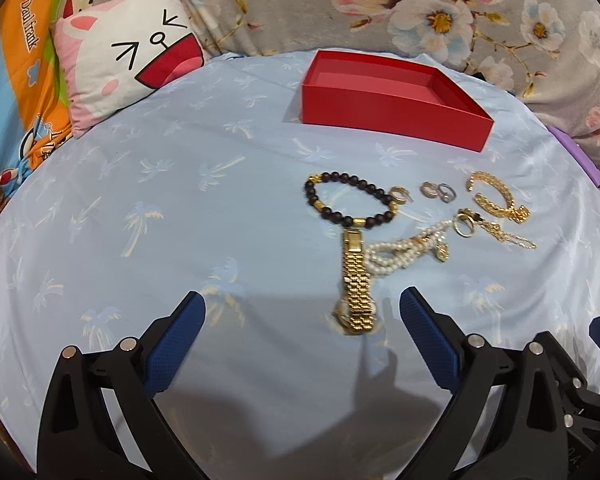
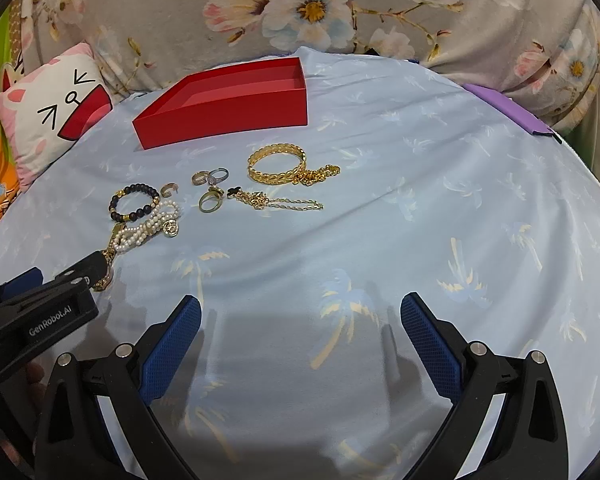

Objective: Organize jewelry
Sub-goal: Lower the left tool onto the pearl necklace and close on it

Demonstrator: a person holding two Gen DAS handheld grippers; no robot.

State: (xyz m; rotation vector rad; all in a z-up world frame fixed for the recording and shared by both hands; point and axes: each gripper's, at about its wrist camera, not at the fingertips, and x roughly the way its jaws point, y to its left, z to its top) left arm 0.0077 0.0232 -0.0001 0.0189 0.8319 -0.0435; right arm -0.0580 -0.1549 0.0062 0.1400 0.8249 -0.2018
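The left hand-held gripper [image 1: 302,312] hangs wide open and empty just short of the gold watch [image 1: 355,280], whose band lies nearer its right finger. The right hand-held gripper [image 2: 300,316] is equally spread, holding nothing, over bare sheet [image 2: 420,220]. Beyond the watch, touching or close together, lie the bead bracelet [image 1: 348,200], pearls [image 1: 404,246], rings [image 1: 438,191] and gold chains [image 1: 496,200]. The red box [image 1: 392,100] sits empty behind them. Sorting seems barely begun; the next move likely calls for centring the left jaws on the watch.
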